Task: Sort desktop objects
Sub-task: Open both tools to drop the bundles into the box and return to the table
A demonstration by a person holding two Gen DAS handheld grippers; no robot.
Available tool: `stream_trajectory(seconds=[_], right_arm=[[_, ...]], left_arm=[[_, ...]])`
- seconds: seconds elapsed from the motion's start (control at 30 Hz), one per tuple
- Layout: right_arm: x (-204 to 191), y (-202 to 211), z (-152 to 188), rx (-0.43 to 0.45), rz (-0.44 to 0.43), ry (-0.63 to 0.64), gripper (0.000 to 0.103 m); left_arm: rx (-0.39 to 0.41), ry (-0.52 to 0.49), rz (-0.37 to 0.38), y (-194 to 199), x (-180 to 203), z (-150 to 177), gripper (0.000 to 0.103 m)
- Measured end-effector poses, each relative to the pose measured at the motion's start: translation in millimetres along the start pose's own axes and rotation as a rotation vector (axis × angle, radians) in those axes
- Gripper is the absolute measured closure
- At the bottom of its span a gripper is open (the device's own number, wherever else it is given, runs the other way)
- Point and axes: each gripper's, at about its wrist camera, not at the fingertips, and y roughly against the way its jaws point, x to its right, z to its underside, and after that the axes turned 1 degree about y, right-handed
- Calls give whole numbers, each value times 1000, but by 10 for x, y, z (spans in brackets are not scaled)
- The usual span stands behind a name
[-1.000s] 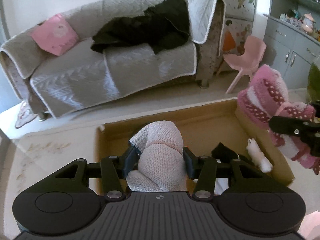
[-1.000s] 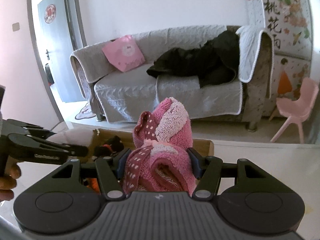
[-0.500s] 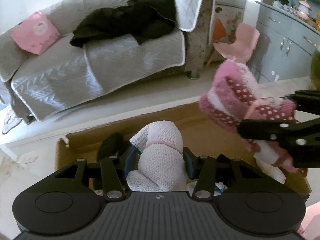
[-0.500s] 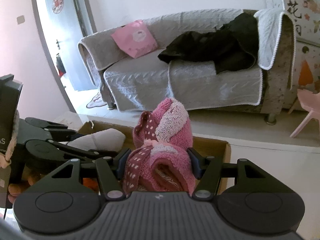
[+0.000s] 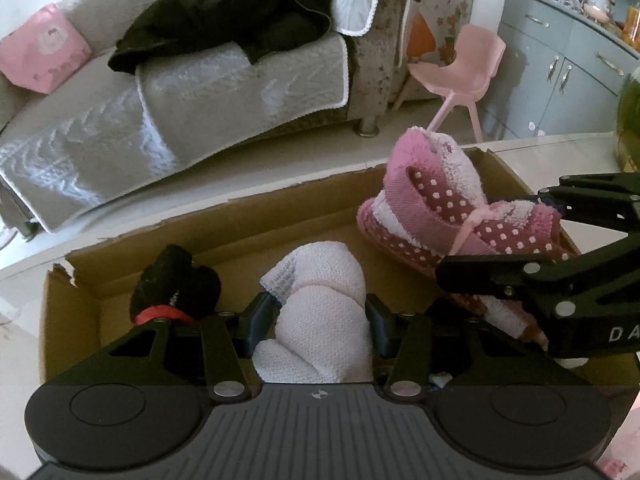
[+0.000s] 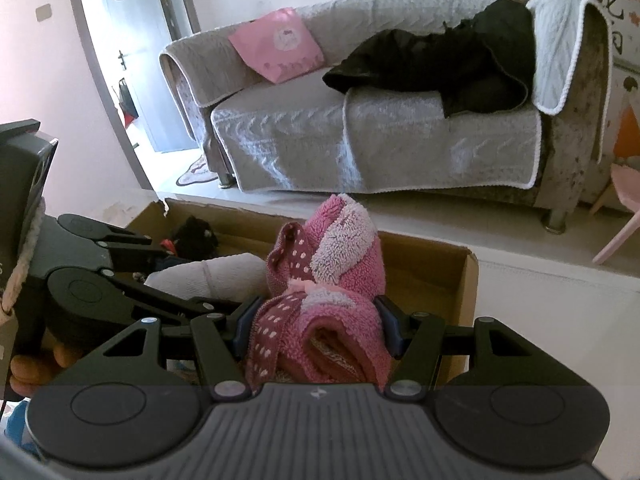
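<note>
My left gripper (image 5: 320, 320) is shut on a rolled pale pink sock (image 5: 320, 304), low inside the open cardboard box (image 5: 240, 220). To its right, my right gripper (image 5: 492, 236) is shut on a fluffy pink bundle of dotted socks (image 5: 440, 208), held over the box's right half. In the right wrist view the same pink bundle (image 6: 336, 256) fills the right gripper (image 6: 318, 328), above the box (image 6: 432, 272). There the left gripper (image 6: 198, 280) comes in from the left with the pale sock (image 6: 224, 276). A black sock with a red band (image 5: 176, 288) lies in the box's left part.
The box sits on a pale table (image 5: 16, 320). Beyond it are a grey covered sofa (image 5: 180, 92) with dark clothes on it, a pink child's chair (image 5: 460, 68) and grey cabinets (image 5: 568, 52). A person's fingers (image 6: 24, 364) grip the left tool.
Both grippers have come down toward the box with their socks still held. The pink bundle has moved in over the box's right half, closer to the pale sock.
</note>
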Motion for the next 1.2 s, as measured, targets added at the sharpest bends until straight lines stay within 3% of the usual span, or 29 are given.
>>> stream_trajectory(seconds=[0.13, 0.2, 0.33, 0.53, 0.67, 0.8, 0.97, 1.2], right_arm=[[-18, 21, -23, -1, 5, 0, 41], [-13, 44, -38, 14, 12, -5, 38], [-49, 156, -74, 48, 19, -13, 23], [-157, 463, -101, 90, 47, -13, 22], [-311, 837, -29, 130, 62, -28, 21], [-615, 1286, 298, 153, 84, -26, 19], [-960, 1780, 947, 190, 122, -68, 15], [-1368, 2061, 1547, 192, 144, -118, 14]], left_arm=[[2, -7, 0, 9, 11, 20, 43], [-2, 2, 3, 36, 8, 18, 34], [13, 20, 6, 143, -4, -3, 28], [34, 32, -8, 484, -46, 29, 22], [80, 51, -26, 985, -124, 174, 22], [139, 84, -36, 1658, -175, 562, 20], [173, 79, -82, 2361, -104, 1403, 16], [102, 112, -113, 2777, 81, 2417, 14]])
